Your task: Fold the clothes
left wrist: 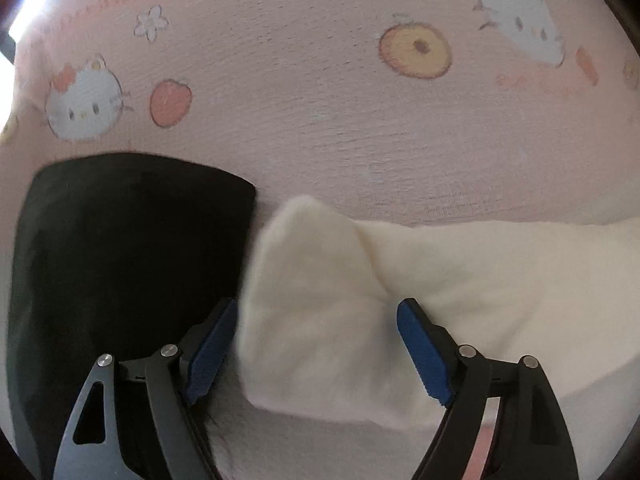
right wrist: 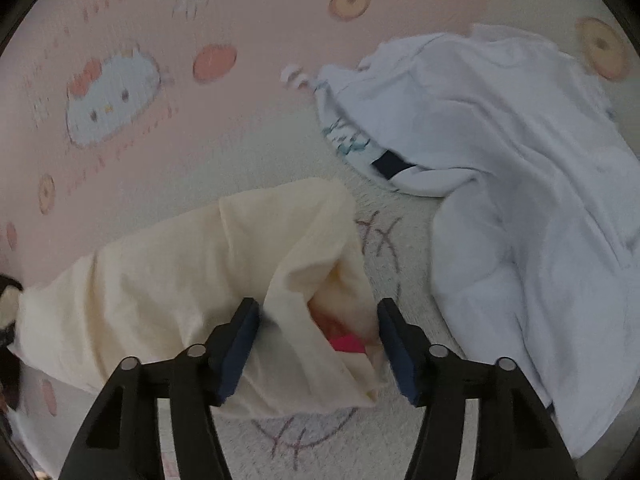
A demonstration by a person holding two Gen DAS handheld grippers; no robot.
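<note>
Surface: pink printed sheet (left wrist: 304, 128) fills both views, patterned with white cat faces wearing red bows, orange fruit, yellow rings and small flowers.
Writing: pink script at the upper left of the left wrist view, too blurred to read; teal lettering on the white garment in the right wrist view, also unreadable.
Cream garment (left wrist: 400, 300): lies crumpled across the lower half of both views; in the right wrist view (right wrist: 192, 272) its open end shows a bright pink patch inside.
Left gripper (left wrist: 316, 350): released, blue pads standing wide on either side of a raised cream corner, not pressing on it.
Right gripper (right wrist: 318, 346): jaws apart, straddling the cream garment's open end at lower centre; cloth lies between the pads, left pad at its edge, no squeeze visible.
Black item (left wrist: 128, 248): flat dark shape at lower left of the left wrist view, just beside the cream garment.
White garment (right wrist: 520, 200): rumpled heap at right of the right wrist view, apart from the cream one.
</note>
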